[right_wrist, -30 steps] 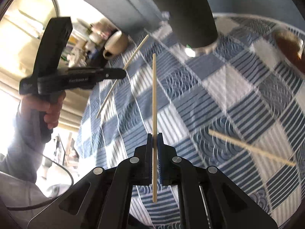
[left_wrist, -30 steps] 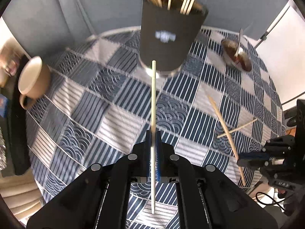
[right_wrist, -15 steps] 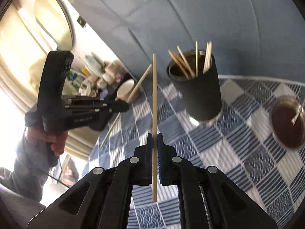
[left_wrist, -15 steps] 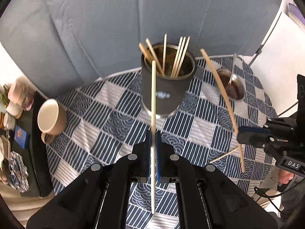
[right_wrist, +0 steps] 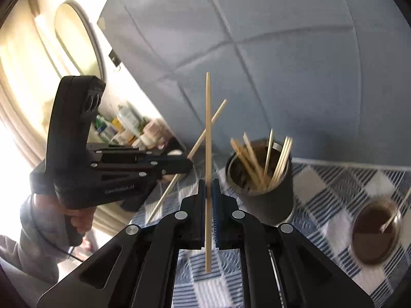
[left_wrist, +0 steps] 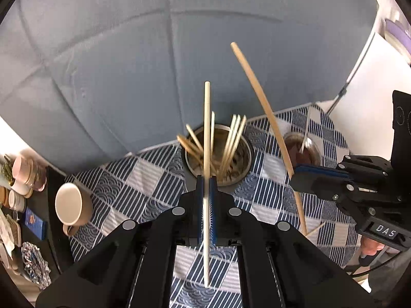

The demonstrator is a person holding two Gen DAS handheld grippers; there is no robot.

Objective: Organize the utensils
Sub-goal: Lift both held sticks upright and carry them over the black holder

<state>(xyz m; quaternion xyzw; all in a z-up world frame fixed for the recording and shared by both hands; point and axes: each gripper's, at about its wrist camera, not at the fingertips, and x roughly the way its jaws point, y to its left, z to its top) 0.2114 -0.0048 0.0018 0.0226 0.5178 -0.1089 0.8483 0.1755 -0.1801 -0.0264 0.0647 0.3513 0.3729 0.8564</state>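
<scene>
Pale chopstick (left_wrist: 206, 118): clamped upright in left gripper (left_wrist: 206, 179), raised since a second ago, now over holder cup (left_wrist: 242, 172) at 12 o'clock. Second chopstick (right_wrist: 208, 128): pinched in right gripper (right_wrist: 208, 184), likewise lifted off checked cloth (left_wrist: 143, 190); holder at 2 o'clock.

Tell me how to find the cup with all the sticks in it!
Look at the round table with the blue checked cloth. Near its far edge stands a tall dark cup. Unlike the tan mug and the brown bowl, it bristles with wooden chopsticks.

Home dining corner: checked tablecloth (left_wrist: 143, 177), mug (left_wrist: 70, 204), side shelf (bottles, jars) (right_wrist: 123, 125).
</scene>
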